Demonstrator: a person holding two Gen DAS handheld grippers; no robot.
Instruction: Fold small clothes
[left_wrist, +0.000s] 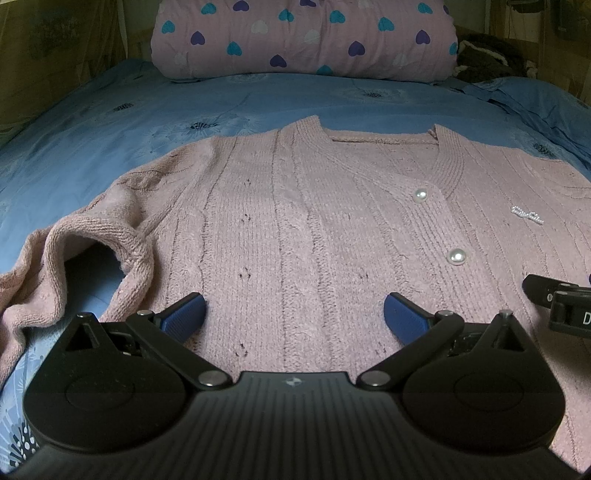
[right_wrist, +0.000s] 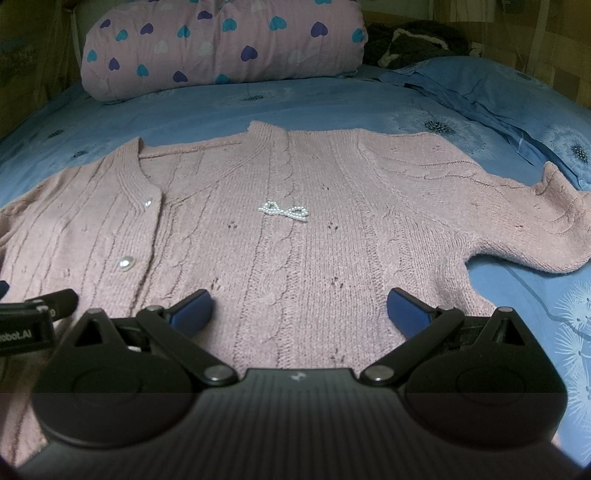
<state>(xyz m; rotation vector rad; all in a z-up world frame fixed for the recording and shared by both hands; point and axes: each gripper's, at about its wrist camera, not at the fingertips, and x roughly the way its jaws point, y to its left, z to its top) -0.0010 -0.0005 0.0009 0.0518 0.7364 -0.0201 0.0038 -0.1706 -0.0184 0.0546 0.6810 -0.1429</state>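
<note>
Pink cable-knit cardigan (left_wrist: 295, 221) is lying face-up and spread flat on the blue bedsheet (left_wrist: 110, 122), neckline pointing toward the head of the bed. Knit is chunky, with vertical cable ribs and small eyelet holes running down the panels; ribbed V-neck placket is carrying round pearl buttons (left_wrist: 455, 256), two showing. Small beaded bow (right_wrist: 283, 211) is sitting on the chest panel on the right-hand side of the placket. Left sleeve (left_wrist: 74, 251) is lying bunched and curled at the cuff, opening gaping toward the camera; right sleeve (right_wrist: 535, 221) is stretching out sideways, cuff rumpled and slightly raised off the sheet.

Left gripper (left_wrist: 294, 314) is hovering over the lower hem area, jaws spread wide, nothing between them; blue ribbed pads (left_wrist: 184, 314) are sitting just above or on the knit, cannot tell contact. Right gripper (right_wrist: 299, 314) is doing the same over the right half of the hem, jaws wide, holding nothing. Each one is showing at the edge of the other's view, so they are working side by side.

Sheet is smooth cotton-looking fabric with a dandelion print. Behind the cardigan, well apart, a rolled pink quilt (left_wrist: 303, 40) with purple, teal and white hearts is lying across the head of the bed. Dark fuzzy bundle (right_wrist: 406, 44) is sitting in the far right corner, detail too dim to tell
</note>
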